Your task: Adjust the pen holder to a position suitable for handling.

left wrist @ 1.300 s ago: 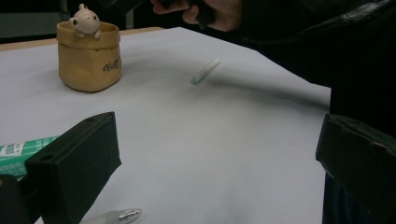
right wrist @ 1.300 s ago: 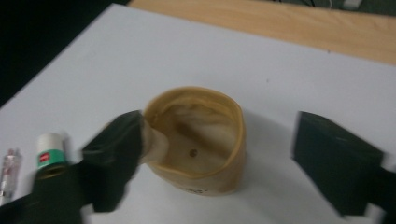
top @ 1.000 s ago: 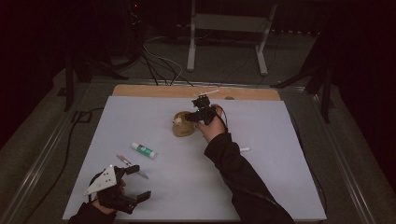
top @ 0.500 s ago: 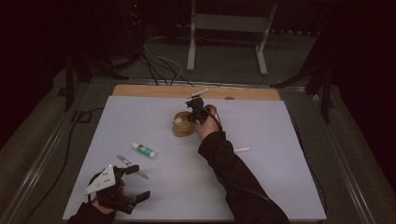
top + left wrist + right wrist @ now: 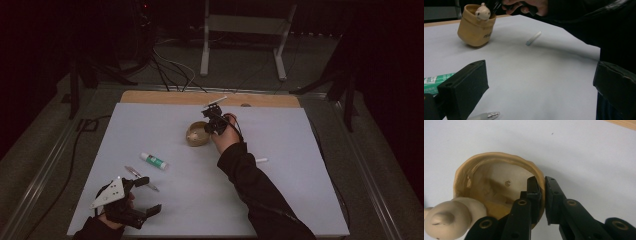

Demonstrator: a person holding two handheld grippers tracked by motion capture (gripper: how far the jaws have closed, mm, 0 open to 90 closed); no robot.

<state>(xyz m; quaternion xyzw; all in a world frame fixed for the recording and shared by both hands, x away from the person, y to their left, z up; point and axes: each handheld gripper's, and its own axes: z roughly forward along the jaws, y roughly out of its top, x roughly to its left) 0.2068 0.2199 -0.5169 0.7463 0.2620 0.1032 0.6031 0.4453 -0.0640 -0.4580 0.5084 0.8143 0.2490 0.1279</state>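
Note:
A tan cup [image 5: 196, 134] with a small pale animal figure [image 5: 447, 218] on its rim stands at the middle of the white table sheet. My right gripper [image 5: 210, 127] reaches into it from above. Its jaws have just been closing and are now shut on the cup's wall [image 5: 499, 175], one jaw inside and one outside, as the right gripper [image 5: 543, 182] view shows. In the left gripper view the cup [image 5: 475, 27] leans a little. My left gripper [image 5: 150, 196] rests near the front left edge, open, with nothing between the fingers of the left gripper [image 5: 540, 82].
A green-and-white glue stick [image 5: 154, 160] and a clear pen [image 5: 141, 177] lie just beyond the left gripper. A short white stick [image 5: 261, 160] lies right of the person's right forearm. A wooden strip [image 5: 165, 96] borders the sheet's far edge.
The right hand has shifted slightly left over the cup and its jaws have closed on the cup's wall. The left gripper has stayed where it was.

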